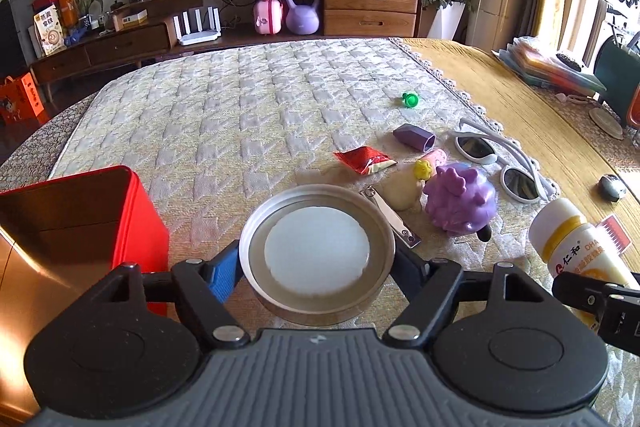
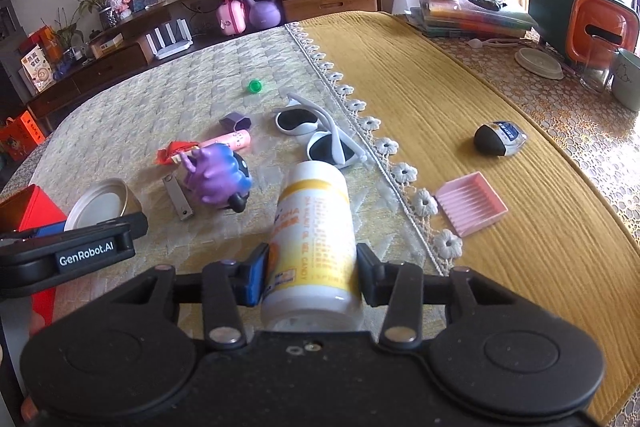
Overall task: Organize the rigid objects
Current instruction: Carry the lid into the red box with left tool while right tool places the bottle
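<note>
My left gripper (image 1: 318,267) is shut on a round metal lid (image 1: 316,253) with a white liner, held just right of the open red box (image 1: 80,223). My right gripper (image 2: 310,277) is shut on a white and yellow supplement bottle (image 2: 312,235), held lying along the fingers; the bottle also shows in the left wrist view (image 1: 576,247). On the quilted mat lie a purple toy (image 1: 460,201), a nail clipper (image 1: 390,217), a red sachet (image 1: 366,159), white sunglasses (image 1: 500,163), a purple cap (image 1: 414,137) and a green piece (image 1: 410,101).
On the yellow cloth lie a pink ridged tray (image 2: 472,203) and a dark oval object (image 2: 500,139). Books (image 2: 472,15), a green and orange case (image 2: 584,19) and cups (image 2: 624,79) stand at the far right. A sideboard (image 1: 372,9) is behind the table.
</note>
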`<move>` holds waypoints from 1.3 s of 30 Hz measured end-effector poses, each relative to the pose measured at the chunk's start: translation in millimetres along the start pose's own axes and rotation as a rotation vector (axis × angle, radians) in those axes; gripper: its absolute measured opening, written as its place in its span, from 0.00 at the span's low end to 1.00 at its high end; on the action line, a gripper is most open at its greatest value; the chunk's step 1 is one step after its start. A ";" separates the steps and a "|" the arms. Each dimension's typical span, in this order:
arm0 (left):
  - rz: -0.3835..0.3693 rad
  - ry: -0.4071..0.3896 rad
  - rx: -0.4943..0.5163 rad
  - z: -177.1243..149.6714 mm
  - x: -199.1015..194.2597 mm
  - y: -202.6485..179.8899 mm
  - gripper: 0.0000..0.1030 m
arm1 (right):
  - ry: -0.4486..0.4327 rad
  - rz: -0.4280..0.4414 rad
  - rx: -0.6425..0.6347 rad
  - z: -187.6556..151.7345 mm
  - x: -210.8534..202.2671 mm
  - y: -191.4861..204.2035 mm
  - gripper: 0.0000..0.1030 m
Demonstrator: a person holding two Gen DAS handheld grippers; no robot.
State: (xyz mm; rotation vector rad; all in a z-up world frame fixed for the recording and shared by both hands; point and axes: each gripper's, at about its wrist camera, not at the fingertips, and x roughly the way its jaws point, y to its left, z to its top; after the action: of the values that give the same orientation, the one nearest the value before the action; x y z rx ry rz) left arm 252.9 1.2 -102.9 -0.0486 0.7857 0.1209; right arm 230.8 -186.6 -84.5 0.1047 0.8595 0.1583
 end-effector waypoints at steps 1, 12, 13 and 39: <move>-0.003 -0.001 -0.003 0.0 -4.4 1.1 0.75 | -0.005 0.005 -0.002 -0.6 -4.4 1.4 0.43; -0.005 -0.029 -0.039 2.2 -63.2 27.6 0.75 | -0.064 0.086 -0.072 0.0 -55.7 34.2 0.43; -0.005 -0.036 -0.043 2.3 -69.0 31.5 0.75 | -0.069 0.100 -0.085 0.0 -60.4 40.6 0.43; 0.108 -0.044 -0.166 -6.1 -105.0 195.4 0.75 | -0.061 0.298 -0.428 -18.5 -68.1 219.3 0.43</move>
State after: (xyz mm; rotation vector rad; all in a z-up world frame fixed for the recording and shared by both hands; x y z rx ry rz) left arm 150.3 185.0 -32.6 -0.1608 0.7333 0.2889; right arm 151.9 17.2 -11.7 -0.1642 0.7298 0.6106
